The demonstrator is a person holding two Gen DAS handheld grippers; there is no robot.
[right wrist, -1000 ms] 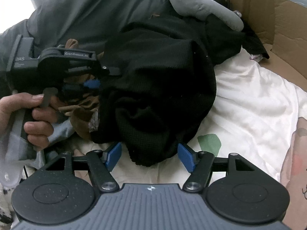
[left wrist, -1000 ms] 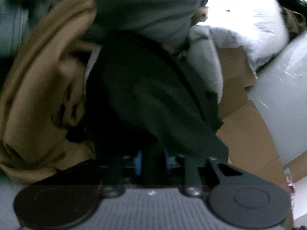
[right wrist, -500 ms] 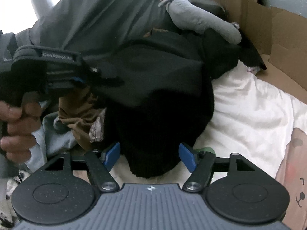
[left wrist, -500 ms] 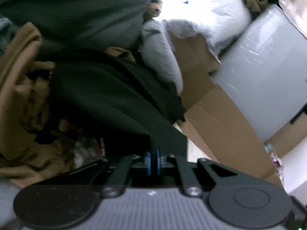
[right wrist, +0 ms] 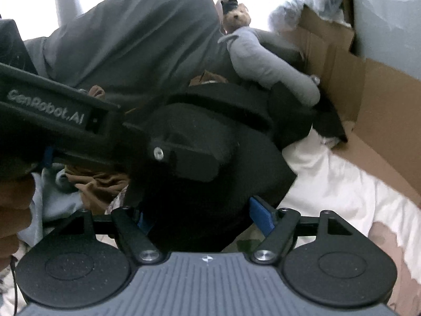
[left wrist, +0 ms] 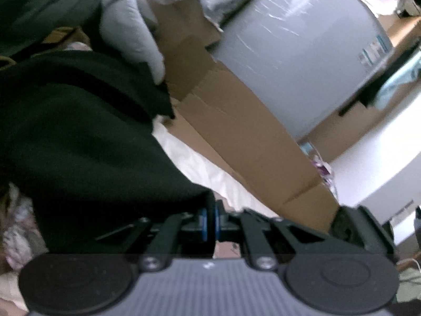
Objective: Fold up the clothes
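A black garment [left wrist: 79, 144] lies bunched on the white bed sheet [right wrist: 329, 179]. My left gripper [left wrist: 209, 222] is shut on a corner of it, the blue pads pressed together with the cloth pinched between them. The cloth hangs stretched from that corner. In the right wrist view the left tool's black housing [right wrist: 184, 155] crosses in front of the black garment [right wrist: 223, 173], held by a hand [right wrist: 13, 210]. My right gripper [right wrist: 202, 218] stands open low down, and the garment's lower edge hangs between its wide-apart blue pads [right wrist: 260, 217] without being pressed.
A brown garment [right wrist: 100, 184] and pale cloth lie at the left under the black one. A grey plush toy [right wrist: 271, 65] and a small teddy bear [right wrist: 236, 15] rest behind, against dark grey bedding [right wrist: 136, 34]. Cardboard [left wrist: 236, 131] and a large wrapped grey block [left wrist: 302, 52] border the right.
My left gripper closed on the black garment and carried it up and to the right, pulling the cloth taut. The right gripper stayed put and its fingers spread a little wider.
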